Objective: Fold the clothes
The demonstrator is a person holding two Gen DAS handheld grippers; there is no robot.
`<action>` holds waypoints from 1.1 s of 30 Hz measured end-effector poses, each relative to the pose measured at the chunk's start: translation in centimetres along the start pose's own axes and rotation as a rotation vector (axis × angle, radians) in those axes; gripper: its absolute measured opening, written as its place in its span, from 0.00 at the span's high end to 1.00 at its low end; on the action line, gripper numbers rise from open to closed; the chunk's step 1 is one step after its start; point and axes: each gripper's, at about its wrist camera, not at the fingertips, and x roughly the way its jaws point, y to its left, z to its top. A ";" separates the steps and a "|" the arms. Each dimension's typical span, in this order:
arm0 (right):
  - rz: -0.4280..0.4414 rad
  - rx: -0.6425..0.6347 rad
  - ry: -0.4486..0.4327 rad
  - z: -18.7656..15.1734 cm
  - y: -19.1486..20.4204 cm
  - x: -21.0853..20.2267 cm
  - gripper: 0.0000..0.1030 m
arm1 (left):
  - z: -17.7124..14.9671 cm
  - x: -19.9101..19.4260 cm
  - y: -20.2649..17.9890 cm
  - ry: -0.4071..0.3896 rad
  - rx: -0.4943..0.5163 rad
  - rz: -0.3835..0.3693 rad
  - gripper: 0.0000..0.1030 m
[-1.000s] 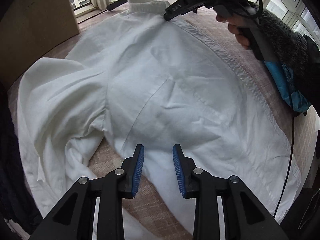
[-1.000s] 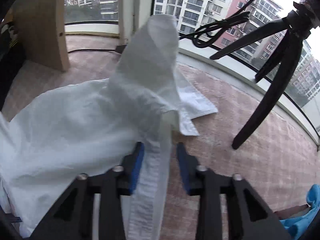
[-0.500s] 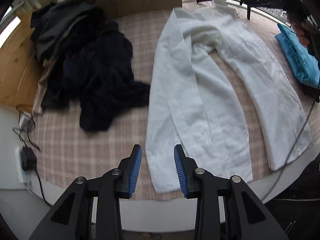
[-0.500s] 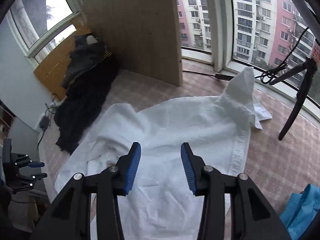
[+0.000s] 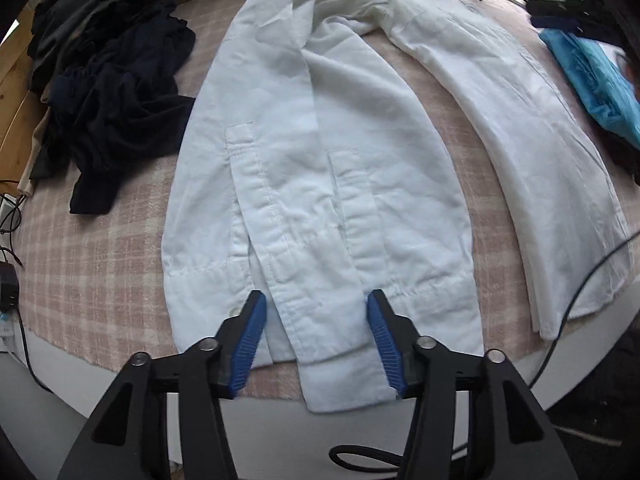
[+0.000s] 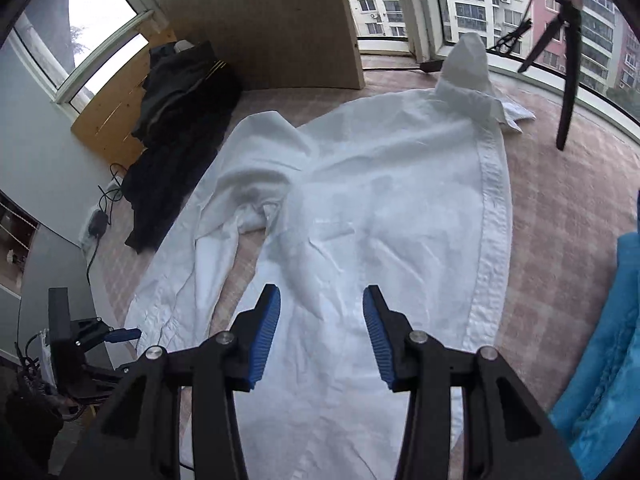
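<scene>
Shirt geometry decides our next move, so we read it from the left side across. At far left, a heap of dark clothes (image 5: 108, 92) sits apart from the work on the checked cloth (image 5: 92, 248) covering the surface. Next comes the white shirt (image 5: 320, 152), spread out with its long axis running away from us toward the collar (image 6: 468, 68) by the window. Its 2 sleeves are laid lengthwise, and their cuffs (image 5: 320, 320) point straight back at our left gripper (image 5: 316, 340). That gripper looks almost straight down over the near edge; its jaws are opening and bracket the cuffs, with no pad pressing cloth. We judge this hand the nearer one for any pull along the sleeves. Further right, our right gripper (image 6: 320, 328) hovers above the shirt's body with the button placket (image 6: 494, 200) running off to its right; its jaws are parting slightly and hold nothing. At far right lies a folded blue garment (image 6: 600, 360), clear of the shirt. No fold across the length looks done yet
</scene>
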 end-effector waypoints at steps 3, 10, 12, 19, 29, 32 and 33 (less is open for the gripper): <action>-0.019 0.042 -0.022 -1.0 -1.3 -1.6 0.54 | 0.3 0.2 0.0 0.002 0.003 -0.023 0.52; -0.023 0.090 -0.051 -2.9 -2.4 -3.4 0.54 | 0.7 0.0 0.5 0.038 0.017 -0.028 0.94; -0.002 0.095 -0.045 -3.4 -2.1 -3.2 0.54 | 0.9 -0.6 1.1 0.045 0.005 -0.034 0.96; 0.053 -0.081 0.007 -5.3 4.9 -1.1 0.54 | 1.3 -5.9 6.1 -0.045 -0.106 -0.064 0.96; 0.042 -0.182 0.039 -6.9 14.2 2.4 0.54 | 2.2 -8.3 16.3 -0.142 -0.189 -0.102 0.96; 0.043 -0.144 0.030 -6.6 16.6 3.4 0.54 | 2.8 -7.7 19.0 -0.145 -0.180 -0.147 0.96; 0.049 -0.130 0.028 -6.5 17.6 3.8 0.54 | 3.0 -7.3 20.1 -0.138 -0.181 -0.171 0.95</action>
